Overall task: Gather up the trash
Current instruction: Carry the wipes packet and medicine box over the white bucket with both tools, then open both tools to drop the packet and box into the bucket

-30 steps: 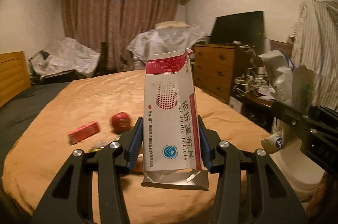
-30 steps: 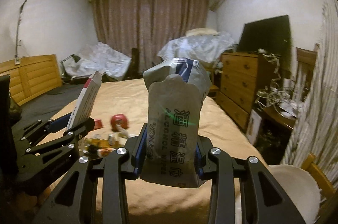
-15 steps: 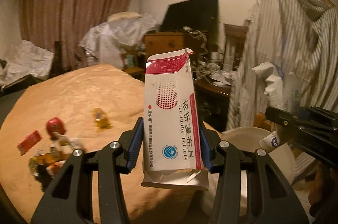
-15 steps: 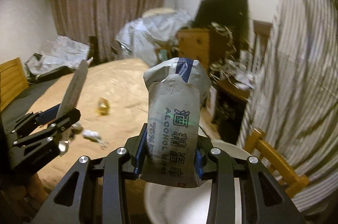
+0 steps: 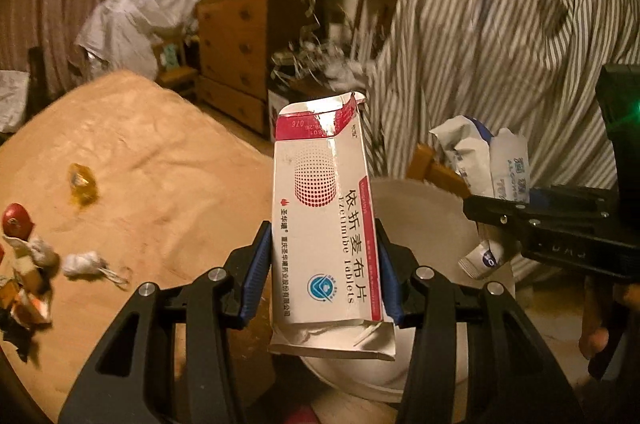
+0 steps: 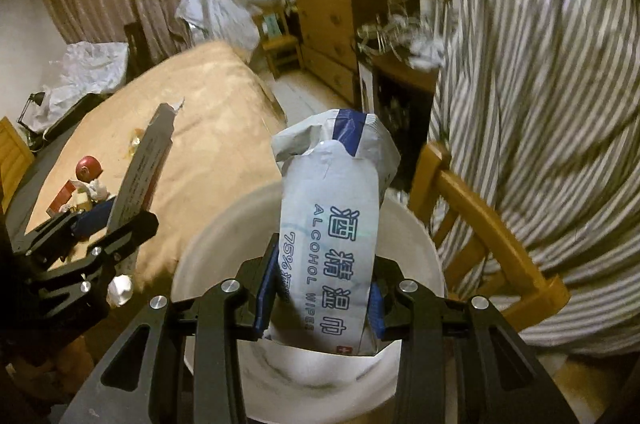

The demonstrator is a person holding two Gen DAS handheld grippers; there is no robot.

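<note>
We have the left gripper (image 5: pixel 325 280) clamped on a box (image 5: pixel 324 224), a white and red tablet carton with a torn top flap. The blue pads (image 5: pixel 256 276) press both long sides of the box, low down, and it stands upright between them, its ragged bottom edge hanging below the fingers. The jaws are only partly spread, just as wide as the carton.

Our right gripper (image 6: pixel 320 298) pinches a wipes pack (image 6: pixel 332 224), a grey-white pouch with a blue strip near its crumpled top. Its pads (image 6: pixel 267 288) squeeze the lower part of the pack, and the pack rises straight up out of the grip.

Both grippers point down over a white bin (image 6: pixel 416 248). The pack is over the bin's mouth; the box sits over the bin's left rim, next to the bed. In the left view the bin (image 5: pixel 424 212) shows behind the box, and the right gripper (image 5: pixel 500 208) comes in from the right with the pack (image 5: pixel 480 160).

More trash lies on the bed (image 5: pixel 160 160), near its left edge: a red ball (image 5: pixel 16 220), a white wad (image 5: pixel 82 262), a yellow wrapper (image 5: pixel 82 184) and a mixed heap (image 5: pixel 20 296) at the frame edge. A wooden chair (image 6: pixel 480 220) stands just right of the bin, draped with a striped cloth (image 6: pixel 552 84).
</note>
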